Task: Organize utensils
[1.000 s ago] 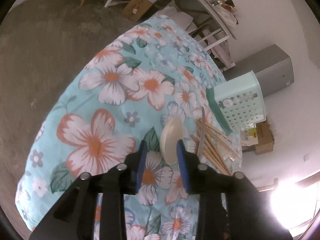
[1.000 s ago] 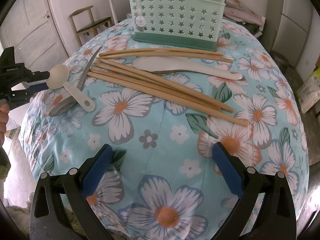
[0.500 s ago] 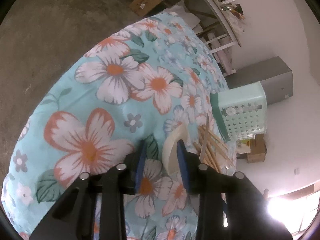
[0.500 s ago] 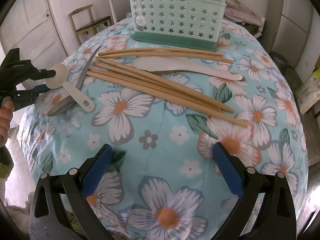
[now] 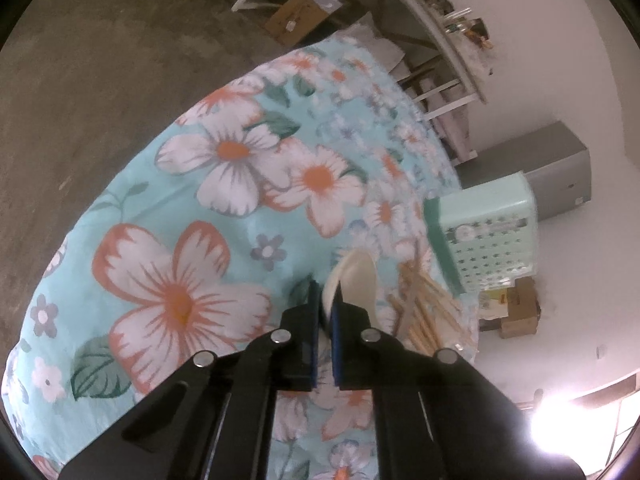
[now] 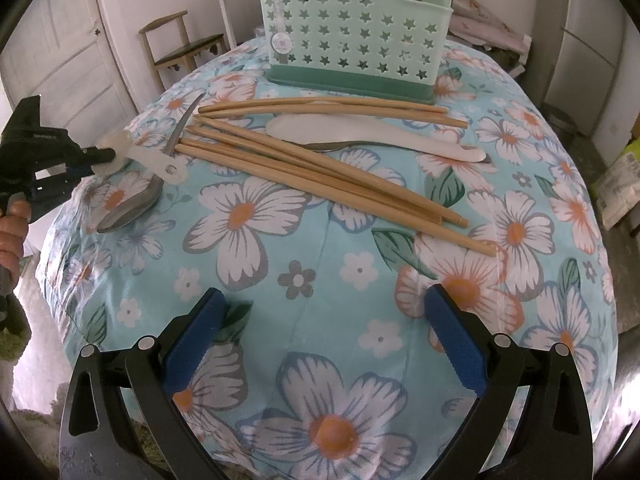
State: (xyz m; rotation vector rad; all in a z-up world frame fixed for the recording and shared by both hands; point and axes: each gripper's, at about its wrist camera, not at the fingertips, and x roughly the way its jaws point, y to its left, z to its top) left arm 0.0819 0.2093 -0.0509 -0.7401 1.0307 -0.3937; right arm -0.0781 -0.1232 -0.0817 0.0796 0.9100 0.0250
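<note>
The left gripper is pressed together on the bowl of the white spoon, held at the table's left edge. It looks light, stiff and smooth, so it may slip; the handle is safer. The right gripper hovers spread, empty. The mint caddy stands behind 7 chopsticks.

Black tongs w/ blue pads, silver screws.

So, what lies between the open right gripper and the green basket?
In the right wrist view, between right gripper and basket: bare floral cloth, then chopsticks and a white spoon.
</note>
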